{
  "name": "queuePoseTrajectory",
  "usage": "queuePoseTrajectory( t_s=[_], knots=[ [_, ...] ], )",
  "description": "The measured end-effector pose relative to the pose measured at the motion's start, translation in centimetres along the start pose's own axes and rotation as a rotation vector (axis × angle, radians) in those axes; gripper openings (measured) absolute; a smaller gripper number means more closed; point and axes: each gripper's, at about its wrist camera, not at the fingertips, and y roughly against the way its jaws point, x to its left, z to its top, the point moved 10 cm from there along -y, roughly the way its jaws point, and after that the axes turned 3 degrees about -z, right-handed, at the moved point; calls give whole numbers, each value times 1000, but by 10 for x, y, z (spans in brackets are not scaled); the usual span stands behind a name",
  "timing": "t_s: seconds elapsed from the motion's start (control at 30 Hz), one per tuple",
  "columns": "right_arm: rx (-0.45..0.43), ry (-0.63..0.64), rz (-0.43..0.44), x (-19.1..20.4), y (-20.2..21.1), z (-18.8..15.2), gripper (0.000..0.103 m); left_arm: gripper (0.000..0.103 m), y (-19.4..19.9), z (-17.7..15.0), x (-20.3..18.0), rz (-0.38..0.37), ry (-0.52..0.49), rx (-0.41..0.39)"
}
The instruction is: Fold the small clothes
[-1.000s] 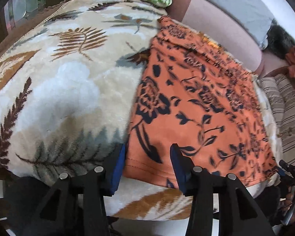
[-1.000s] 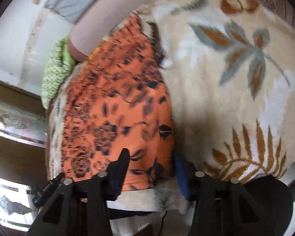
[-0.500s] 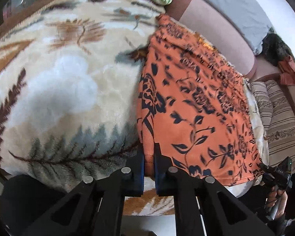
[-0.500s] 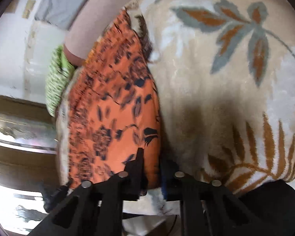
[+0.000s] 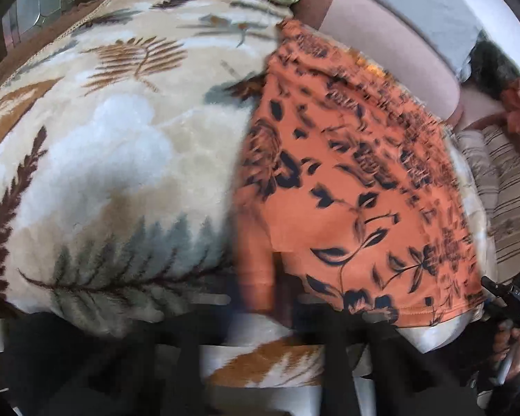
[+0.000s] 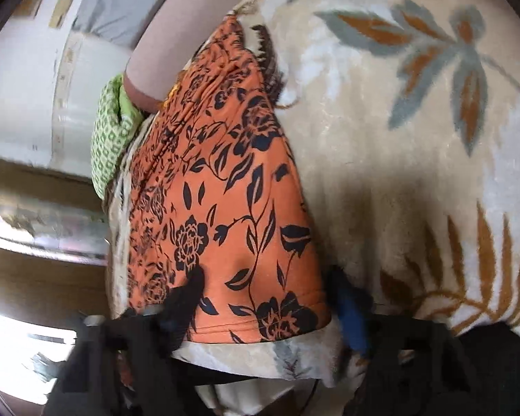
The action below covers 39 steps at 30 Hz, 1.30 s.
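Plush leaf-print blanket [image 5: 128,159] covers the bed, cream with brown and grey fronds. At its near edge lies the orange garment [image 5: 346,187] with dark flowers, spread flat and running away toward the far side. Left claw [image 5: 260,298] is badly blurred at the garment's near left corner; a fold of orange cloth stands up between its fingers, though I cannot tell how tight the jaws are. Right claw [image 6: 267,315] is spread wide, its fingers straddling the garment's near right corner [image 6: 277,312]. Farther off, a green patterned cloth [image 6: 112,131] sits by a pinkish bolster [image 5: 381,41].
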Motion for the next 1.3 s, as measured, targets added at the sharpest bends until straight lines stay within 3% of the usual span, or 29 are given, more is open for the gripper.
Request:
queuePoseTrajectory(
  t_s=[0.07, 0.2, 0.37, 0.47, 0.63, 0.77, 0.93, 1.13, 1.2, 1.23, 1.27, 1.3],
  knots=[
    [11, -7, 9, 0, 1, -1, 10, 7, 4, 1, 4, -53, 35, -2],
    [27, -53, -9, -17, -3, -2, 10, 7, 13, 5, 9, -101, 76, -14],
    [-28, -68, 127, -1, 23, 10, 9, 7, 32, 18, 6, -167, 110, -56],
    [-58, -72, 147, 2, 30, 21, 9, 7, 34, 22, 6, -167, 111, -65],
    [-33, -143, 166, -11, 20, 16, 9, 7, 23, 7, 20, -135, 142, -4],
    [-56, -107, 217, 8, 32, 34, 9, 7, 40, 31, 5, -138, 91, -42],
    [-105, -37, 306, 59, 43, 96, 9, 7, 65, 114, -35, -171, 4, -125],
    [-194, -4, 369, 121, 23, 244, 9, 8, 46, 267, -70, -183, 2, -206],
    [-213, -2, 328, 133, -1, 298, 9, 11, 13, 316, -70, -187, 50, -189],
    [-206, -35, 313, 132, -18, 315, 11, 14, -6, 332, -67, -179, 63, -173],
    [-190, -72, 291, 125, -38, 333, 13, 28, -36, 354, -61, -148, 77, -162],
    [-170, -82, 249, 116, -59, 346, 19, 51, -67, 370, -51, -95, 98, -150]
  ],
)
